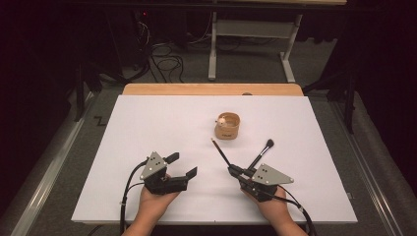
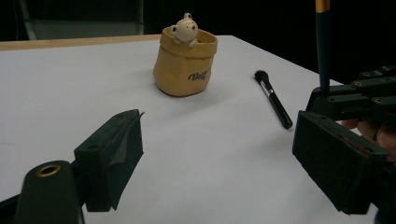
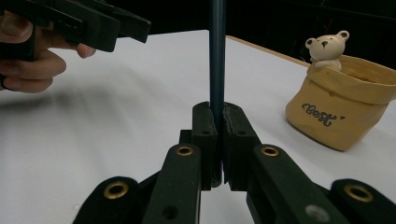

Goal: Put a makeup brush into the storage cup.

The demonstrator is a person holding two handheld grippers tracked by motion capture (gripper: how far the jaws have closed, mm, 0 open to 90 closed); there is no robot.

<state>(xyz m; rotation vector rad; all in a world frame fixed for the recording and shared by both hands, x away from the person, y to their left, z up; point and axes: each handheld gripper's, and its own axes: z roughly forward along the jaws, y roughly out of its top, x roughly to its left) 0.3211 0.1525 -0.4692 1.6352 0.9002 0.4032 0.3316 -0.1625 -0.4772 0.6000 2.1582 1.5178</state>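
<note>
A tan sack-shaped pot (image 1: 227,126) with a small bear on its rim stands mid-table on the white board (image 1: 147,123). My right gripper (image 1: 236,171) is shut on the handle of a thin dark brush (image 1: 221,152), whose far end points up-left toward the pot. In the right gripper view the pads (image 3: 204,135) clamp that handle (image 3: 217,60), with the pot (image 3: 341,109) off to the right. A second brush (image 1: 261,153) with a dark bristle head lies on the board beside the right gripper. My left gripper (image 1: 183,165) stands open and empty at the near left.
The left gripper view shows the pot (image 2: 184,63) ahead, the lying brush (image 2: 274,101) right of it and the held brush (image 2: 322,46) upright at far right. A wooden table edge (image 1: 211,89) runs behind the board. Cables and a metal frame sit on the floor beyond.
</note>
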